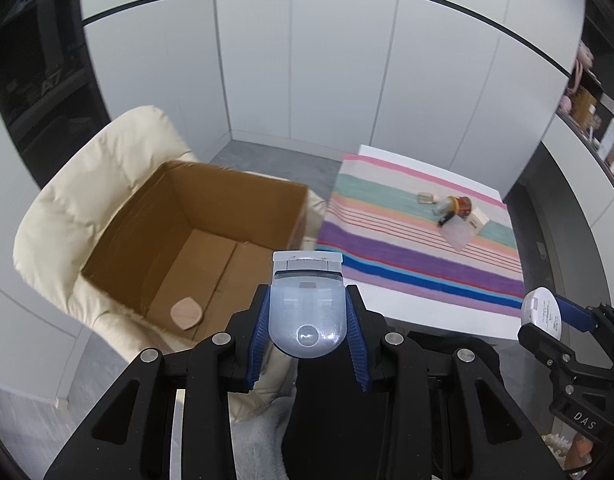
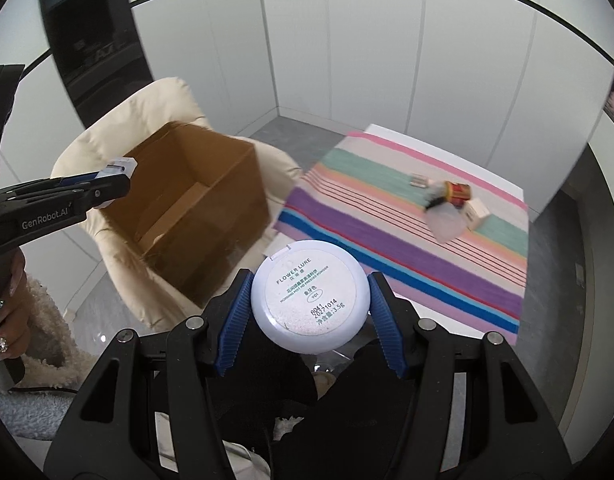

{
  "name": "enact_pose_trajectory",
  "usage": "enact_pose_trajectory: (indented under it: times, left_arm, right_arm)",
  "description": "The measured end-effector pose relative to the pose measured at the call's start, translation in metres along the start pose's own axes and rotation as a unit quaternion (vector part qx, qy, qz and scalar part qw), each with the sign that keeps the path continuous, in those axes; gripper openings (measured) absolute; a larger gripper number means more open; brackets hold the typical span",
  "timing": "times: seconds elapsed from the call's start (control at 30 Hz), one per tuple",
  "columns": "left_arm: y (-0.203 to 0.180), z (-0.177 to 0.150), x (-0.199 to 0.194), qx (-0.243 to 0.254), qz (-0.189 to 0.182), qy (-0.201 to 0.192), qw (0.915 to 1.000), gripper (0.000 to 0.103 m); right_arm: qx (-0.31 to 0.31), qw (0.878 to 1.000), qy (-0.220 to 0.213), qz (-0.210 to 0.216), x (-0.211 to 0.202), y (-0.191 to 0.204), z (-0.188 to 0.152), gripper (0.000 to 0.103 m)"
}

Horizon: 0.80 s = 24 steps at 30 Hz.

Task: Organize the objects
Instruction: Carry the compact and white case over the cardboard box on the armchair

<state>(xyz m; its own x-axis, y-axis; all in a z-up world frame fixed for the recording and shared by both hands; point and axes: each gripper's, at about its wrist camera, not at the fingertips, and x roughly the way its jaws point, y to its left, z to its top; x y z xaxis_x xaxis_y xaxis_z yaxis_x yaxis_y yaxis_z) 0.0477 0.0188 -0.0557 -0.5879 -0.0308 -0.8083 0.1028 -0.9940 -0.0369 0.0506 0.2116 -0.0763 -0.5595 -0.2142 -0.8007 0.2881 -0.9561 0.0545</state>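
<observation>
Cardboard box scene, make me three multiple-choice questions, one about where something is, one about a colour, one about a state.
1. Where does the cardboard box sit?
A. on a cream padded chair
B. on the striped cloth
C. on the floor

2. What colour is the round compact in the right gripper?
A. red
B. white
C. black

3. What state is the left gripper in?
A. open and empty
B. shut with nothing in it
C. shut on a pale translucent case

Answers:
1. A: the cream padded chair wraps around the box, while the striped cloth lies on the table beside it.
2. B: its printed face is white between the blue fingers.
3. C: the pale translucent case is pinched between both fingers in the left wrist view.
</observation>
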Motion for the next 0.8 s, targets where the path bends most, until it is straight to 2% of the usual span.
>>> enact_pose_trajectory:
  times: [0.43, 0.6, 0.73, 0.8]
  left_arm:
    - [0.047, -0.015, -0.006, -0.039, 0.036, 0.001, 0.9986, 0.037]
    - [0.063, -0.010, 0.002, -0.054, 0.052, 0.001, 0.9972, 0.037]
    - [0.073, -0.008, 0.017, -0.058, 0.083, -0.016, 0.9947, 0.037]
    - [0.080, -0.007, 0.029, -0.061, 0.084, -0.015, 0.9945, 0.037]
  right_arm:
    - [-0.058, 0.997, 0.006, 0.044, 0.023, 0.060, 0.011, 0.060]
    - [-0.080, 0.995, 0.014, 0.052, 0.042, 0.082, 0.022, 0.060]
    - [-0.095, 0.994, 0.022, 0.058, 0.062, 0.101, 0.035, 0.060]
    - [-0.100, 0.993, 0.026, 0.064, 0.072, 0.109, 0.041, 0.060]
